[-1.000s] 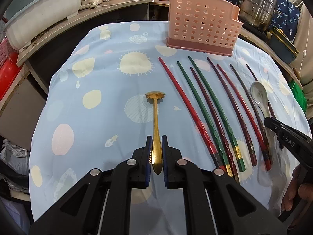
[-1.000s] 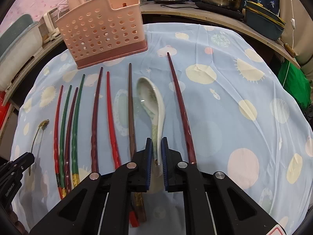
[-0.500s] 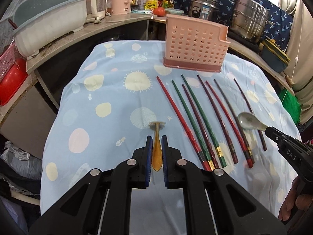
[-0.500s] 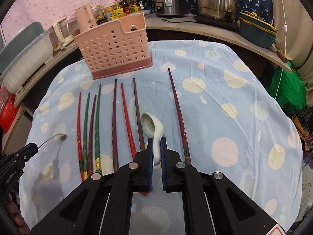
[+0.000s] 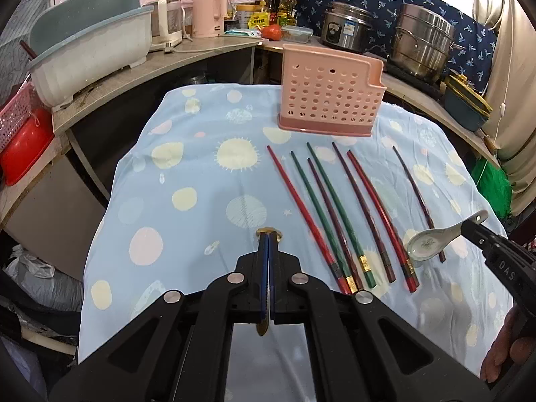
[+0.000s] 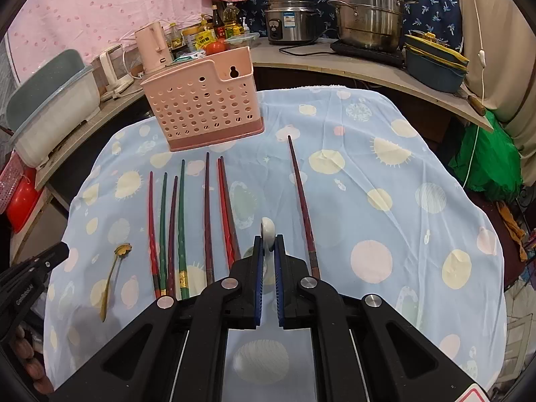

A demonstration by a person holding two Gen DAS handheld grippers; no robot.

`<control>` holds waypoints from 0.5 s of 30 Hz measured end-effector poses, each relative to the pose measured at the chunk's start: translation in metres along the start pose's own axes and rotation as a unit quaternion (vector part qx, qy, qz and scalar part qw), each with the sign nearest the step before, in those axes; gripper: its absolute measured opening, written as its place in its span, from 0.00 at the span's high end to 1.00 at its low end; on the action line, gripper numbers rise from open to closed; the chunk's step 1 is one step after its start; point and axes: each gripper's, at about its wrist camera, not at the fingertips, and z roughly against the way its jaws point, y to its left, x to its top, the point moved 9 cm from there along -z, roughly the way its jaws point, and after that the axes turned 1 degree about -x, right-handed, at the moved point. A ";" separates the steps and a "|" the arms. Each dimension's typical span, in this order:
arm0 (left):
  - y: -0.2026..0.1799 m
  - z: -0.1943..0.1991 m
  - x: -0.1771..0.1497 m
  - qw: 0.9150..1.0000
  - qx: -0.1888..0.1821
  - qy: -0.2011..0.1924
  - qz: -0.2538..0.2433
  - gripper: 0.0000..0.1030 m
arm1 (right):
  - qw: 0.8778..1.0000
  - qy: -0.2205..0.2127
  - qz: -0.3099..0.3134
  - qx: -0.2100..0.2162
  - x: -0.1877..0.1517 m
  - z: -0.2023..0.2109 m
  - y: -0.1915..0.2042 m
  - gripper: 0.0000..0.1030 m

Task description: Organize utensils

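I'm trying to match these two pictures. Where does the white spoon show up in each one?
Left wrist view: the white spoon is at the lower right, held by its handle in the right hand-held gripper, above the cloth.
Right wrist view: the spoon is at centre, seen edge-on between the blue pads, bowl end pointing away.
Shared landmark: the pink basket, beyond the chopsticks in both.
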 end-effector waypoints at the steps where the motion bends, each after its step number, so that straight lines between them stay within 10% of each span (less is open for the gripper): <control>1: 0.001 -0.001 -0.004 1.000 -0.002 0.004 0.002 1.00 | 1.000 0.000 0.000 0.001 -0.001 0.001 0.001 0.94; 4: 0.004 -0.011 -0.021 0.999 -0.013 0.029 0.004 0.99 | 1.000 0.001 0.000 0.006 -0.004 0.004 0.003 0.94; 8: 0.005 -0.026 -0.045 0.998 -0.021 0.054 0.007 0.64 | 1.000 0.005 0.002 0.009 -0.010 0.005 0.007 0.94; 15: 0.008 -0.042 -0.066 0.997 -0.022 0.079 0.008 0.64 | 1.000 0.007 0.007 0.010 -0.013 0.006 0.013 0.94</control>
